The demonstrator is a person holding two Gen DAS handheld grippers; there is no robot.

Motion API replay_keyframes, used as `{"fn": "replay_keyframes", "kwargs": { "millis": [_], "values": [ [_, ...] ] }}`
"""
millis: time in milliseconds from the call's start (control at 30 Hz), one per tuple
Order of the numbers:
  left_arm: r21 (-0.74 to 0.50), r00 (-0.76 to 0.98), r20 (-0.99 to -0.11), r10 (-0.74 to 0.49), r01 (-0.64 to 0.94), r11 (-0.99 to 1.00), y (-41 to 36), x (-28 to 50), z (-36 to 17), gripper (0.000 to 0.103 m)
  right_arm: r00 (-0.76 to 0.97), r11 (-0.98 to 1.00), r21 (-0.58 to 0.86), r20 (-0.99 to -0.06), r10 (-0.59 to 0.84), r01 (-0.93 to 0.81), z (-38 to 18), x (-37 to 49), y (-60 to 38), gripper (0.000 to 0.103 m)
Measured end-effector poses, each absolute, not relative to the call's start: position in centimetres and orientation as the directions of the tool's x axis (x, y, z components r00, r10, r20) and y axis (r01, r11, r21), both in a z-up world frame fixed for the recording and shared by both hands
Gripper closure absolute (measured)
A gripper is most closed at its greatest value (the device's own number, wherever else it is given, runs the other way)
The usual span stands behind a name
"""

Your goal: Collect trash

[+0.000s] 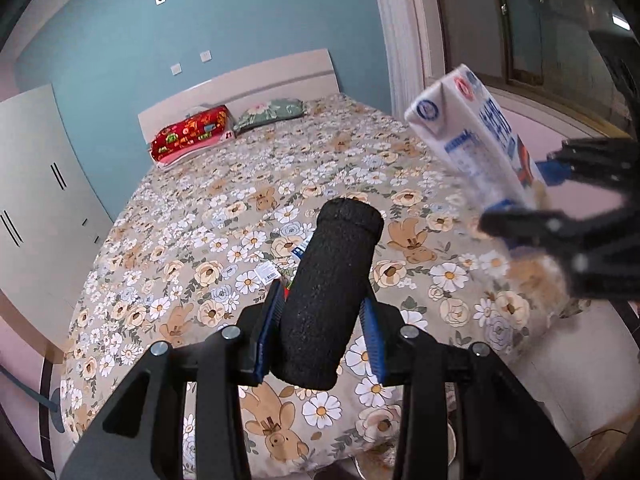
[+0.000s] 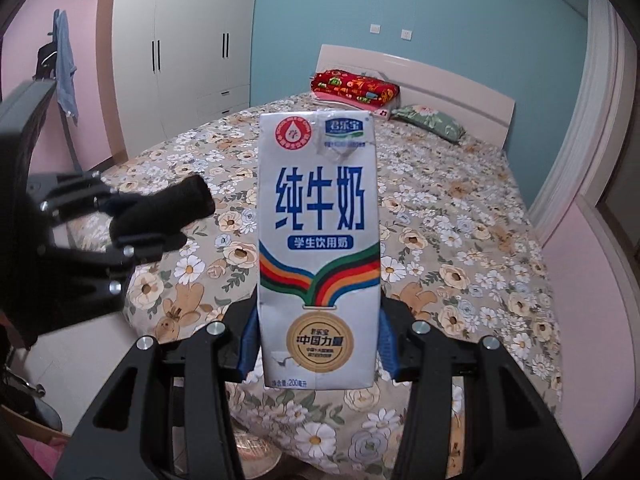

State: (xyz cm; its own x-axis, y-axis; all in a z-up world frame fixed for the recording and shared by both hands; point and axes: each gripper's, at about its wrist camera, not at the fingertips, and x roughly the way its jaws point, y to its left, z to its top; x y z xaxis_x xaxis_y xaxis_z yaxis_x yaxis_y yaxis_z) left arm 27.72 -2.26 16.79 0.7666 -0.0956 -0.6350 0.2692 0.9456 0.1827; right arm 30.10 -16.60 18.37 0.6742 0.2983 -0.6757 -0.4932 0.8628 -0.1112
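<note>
The left tongs [image 1: 320, 336] clench a black foam roll [image 1: 330, 300]. The right tongs [image 2: 318, 344] grasp an upright milk carton [image 2: 318, 248] above the bed [image 2: 460, 216].

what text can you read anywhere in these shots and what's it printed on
All on the milk carton clamped in the right gripper:
"君乐宝" in the top blue logo
"纯牛奶" in big blue characters
"学生饮用奶" on the blue band
"中国力量" on the gold medal
"200" in the bottom line, the rest too small
Red round seal: ring text too small
Small tag beside the black roll in the left gripper: unreadable
</note>
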Motion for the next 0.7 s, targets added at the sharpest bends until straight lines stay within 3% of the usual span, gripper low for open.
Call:
{"fn": "replay_keyframes", "kwargs": {
  "millis": [367,700],
  "values": [
    [0.191,0.742,-0.666,-0.083,0.276,0.942,-2.1,22.8,15.5,0.063,0.657,0.842,-0.13,-0.691,0.301,-0.523,17.4,23.5,-16.8,0.054],
    [0.157,0.673,-0.734,-0.084,0.289,0.944,-1.1,20.7,10.1,0.063,0.587,0.828,-0.088,-0.746,0.314,-0.554,12.2,21.1,-16.3,0.054]
  ]
}}
